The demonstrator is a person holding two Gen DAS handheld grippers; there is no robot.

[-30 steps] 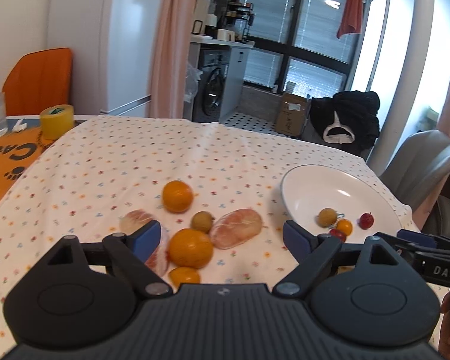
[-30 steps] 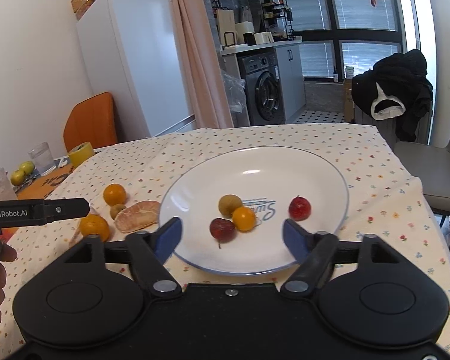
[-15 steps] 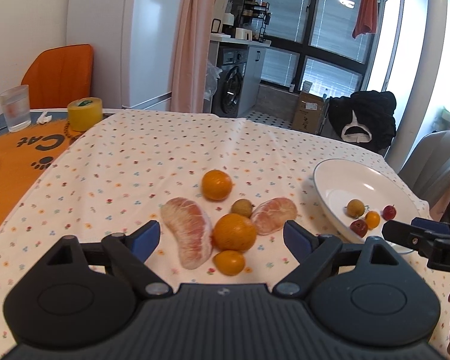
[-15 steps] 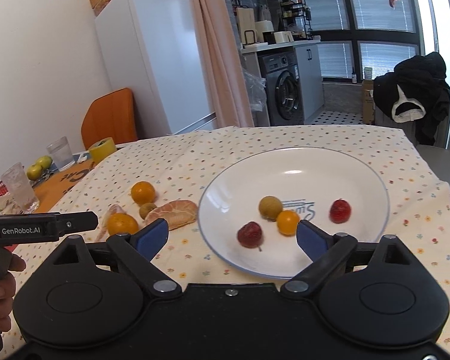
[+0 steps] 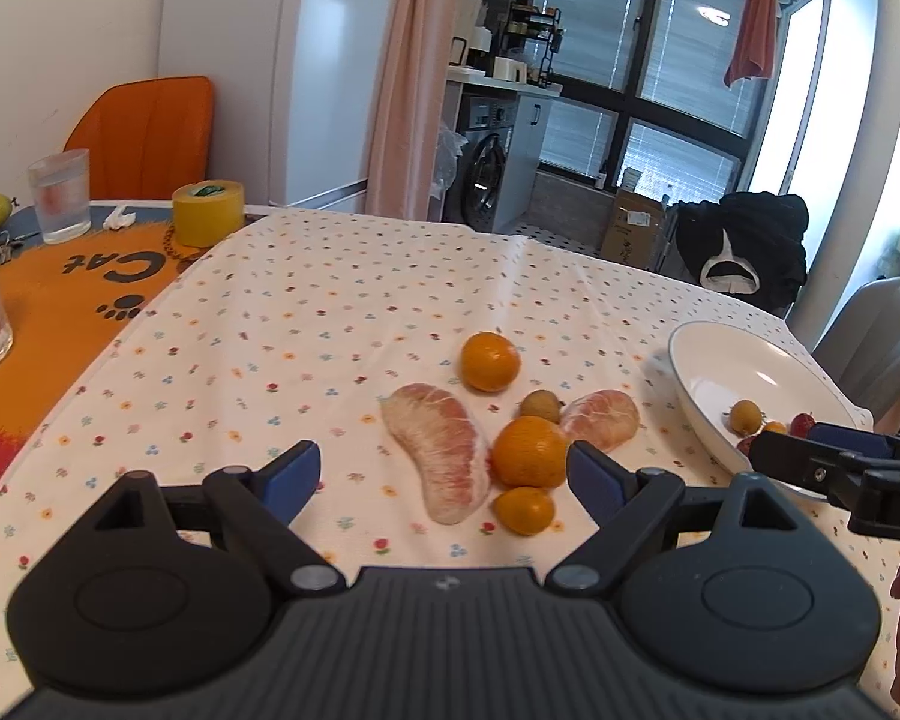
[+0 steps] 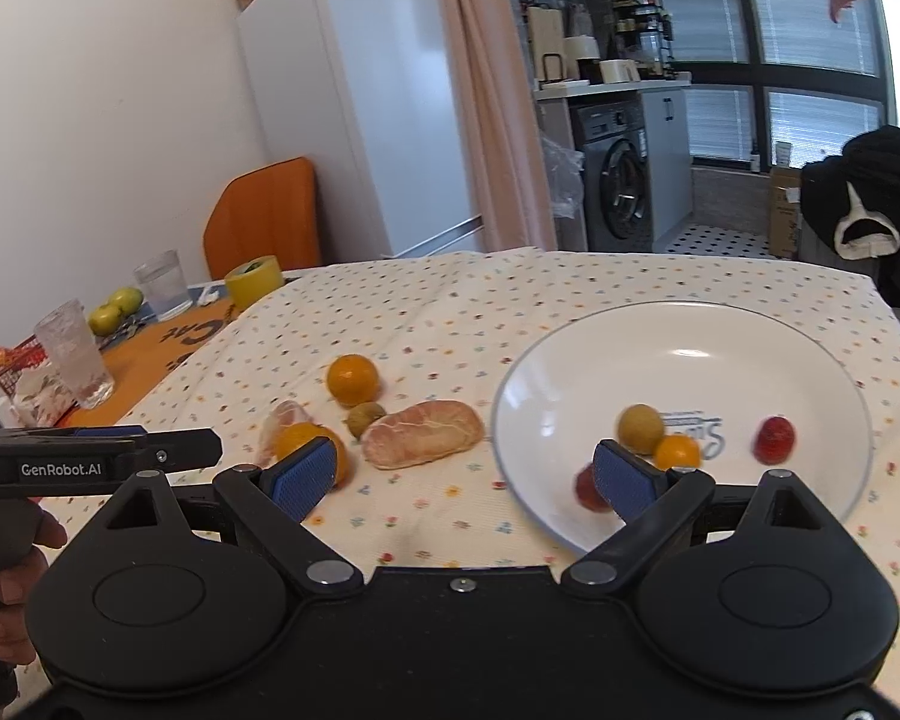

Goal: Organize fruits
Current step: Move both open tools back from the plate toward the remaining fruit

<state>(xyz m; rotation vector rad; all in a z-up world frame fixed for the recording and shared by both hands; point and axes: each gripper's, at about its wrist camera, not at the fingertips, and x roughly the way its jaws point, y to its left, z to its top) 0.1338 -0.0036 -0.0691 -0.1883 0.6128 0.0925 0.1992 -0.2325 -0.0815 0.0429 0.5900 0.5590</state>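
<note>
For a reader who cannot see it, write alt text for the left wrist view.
An open left gripper hovers over a floral tablecloth holding two pomelo segments, three oranges and a small brown fruit; a white plate sits right.

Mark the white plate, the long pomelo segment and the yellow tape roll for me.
white plate point(image 6: 810, 354): right wrist view, bare far part inside the rim.
long pomelo segment point(image 5: 444, 456): left wrist view, middle of its pink flesh.
yellow tape roll point(image 5: 207, 216): left wrist view, its outer side wall.
</note>
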